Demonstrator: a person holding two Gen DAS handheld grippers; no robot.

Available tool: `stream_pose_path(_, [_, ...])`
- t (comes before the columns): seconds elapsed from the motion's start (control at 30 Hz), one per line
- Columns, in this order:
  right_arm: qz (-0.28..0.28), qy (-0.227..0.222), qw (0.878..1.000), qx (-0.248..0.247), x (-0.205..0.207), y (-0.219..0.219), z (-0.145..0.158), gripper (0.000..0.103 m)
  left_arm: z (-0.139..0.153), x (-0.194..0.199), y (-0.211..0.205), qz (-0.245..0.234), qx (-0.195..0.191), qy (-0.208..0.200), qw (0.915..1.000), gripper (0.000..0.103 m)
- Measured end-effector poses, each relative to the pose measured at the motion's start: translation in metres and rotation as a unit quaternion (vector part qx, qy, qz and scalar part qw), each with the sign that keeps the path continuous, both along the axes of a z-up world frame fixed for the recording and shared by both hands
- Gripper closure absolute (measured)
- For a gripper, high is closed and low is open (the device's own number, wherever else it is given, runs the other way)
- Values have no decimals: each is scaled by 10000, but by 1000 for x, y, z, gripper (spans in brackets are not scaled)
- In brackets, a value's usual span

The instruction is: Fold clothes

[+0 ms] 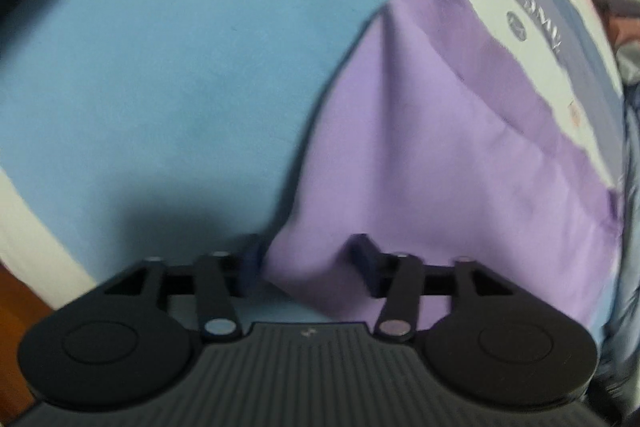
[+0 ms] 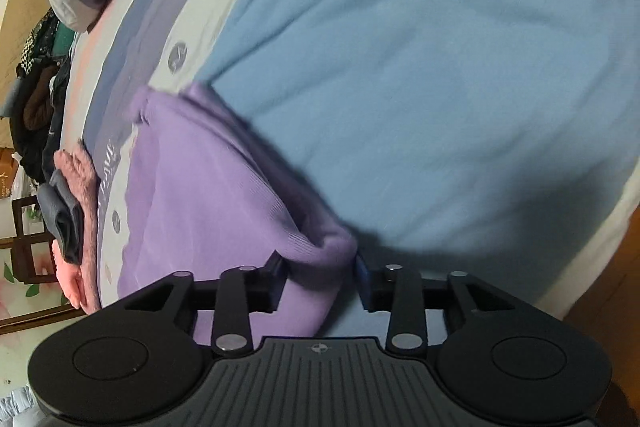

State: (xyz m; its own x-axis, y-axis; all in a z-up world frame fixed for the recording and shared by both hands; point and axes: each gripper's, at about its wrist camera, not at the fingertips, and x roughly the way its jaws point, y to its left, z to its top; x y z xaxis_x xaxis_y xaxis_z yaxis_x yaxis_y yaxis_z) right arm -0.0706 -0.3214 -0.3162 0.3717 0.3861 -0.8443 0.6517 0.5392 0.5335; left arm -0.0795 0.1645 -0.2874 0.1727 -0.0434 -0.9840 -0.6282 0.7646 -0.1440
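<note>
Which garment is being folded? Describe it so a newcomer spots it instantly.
Start from the big light-blue bedsheet. At its striped border lies the purple garment, smooth lilac knit with a ribbed hem. Neighbours differ: a fuzzy pink pile topped with dark grey cloth.

Each black hand-held gripper (image 1: 308, 259) (image 2: 320, 279) has ribbed casing and silver rivets.

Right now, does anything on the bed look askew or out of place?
The purple garment lies rumpled, not flat: a raised ridge runs through it and one corner is bunched. Its edge sits loosely between the open jaws of both the left gripper and right gripper. Nothing looks spilled or damaged.
</note>
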Motion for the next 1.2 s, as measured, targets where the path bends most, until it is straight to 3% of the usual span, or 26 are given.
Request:
stream_pose_path(0.17, [503,-152,9952,-830,20,-8,43,59,30,-17,19,-176,453,357,9982,29])
stream_pose_path(0.27, [878,-215,9871,-1324,44,-3,65,57,53,-11,21,-519,588,266,9966,14])
stream_pose_path(0.37, [1829,-561,9659,-1747,76,23,83,55,73,7,8,-981,511,127,9938,11])
stream_pose_path(0.47, [2749,-934,9333,-2111,106,50,99,50,89,19,-19,-1599,472,5,9860,6])
stream_pose_path(0.53, [3420,-1376,9001,-2321,115,70,105,50,98,23,-40,-2004,482,-80,9785,5])
stream_pose_path(0.57, [3811,-1631,8764,-2452,118,79,105,49,101,22,-48,-2155,475,-107,9753,5])
stream_pose_path(0.63, [4740,-1982,8089,-2860,121,95,96,49,106,21,-65,-2456,462,-161,9681,4])
stream_pose_path(0.7, [5631,-2140,7267,-3302,120,105,80,53,110,21,-79,-2661,476,-176,9626,3])
stream_pose_path(0.73, [5968,-2167,6912,-3450,119,106,71,53,111,19,-84,-2688,500,-170,9618,3])
stream_pose_path(0.77, [6223,-2163,6648,-3522,117,104,63,54,111,23,-85,-2653,514,-165,9627,3])
stream_pose_path(0.83, [6497,-2165,6369,-3541,117,96,53,58,110,31,-88,-2582,541,-153,9644,3])
stream_pose_path(0.9, [6573,-2192,6249,-3598,123,90,47,59,92,61,-86,-2462,610,-77,9673,3])
stream_pose_path(0.93, [6575,-2228,6217,-3628,126,87,46,59,93,55,-82,-2365,639,-20,9695,3])
stream_pose_path(1.07, [6526,-2493,6187,-3595,145,83,48,58,86,44,-70,-1907,610,134,9797,2])
stream_pose_path(1.2, [6608,-2652,6170,-3352,176,95,41,56,83,38,-75,-1802,616,268,9813,2])
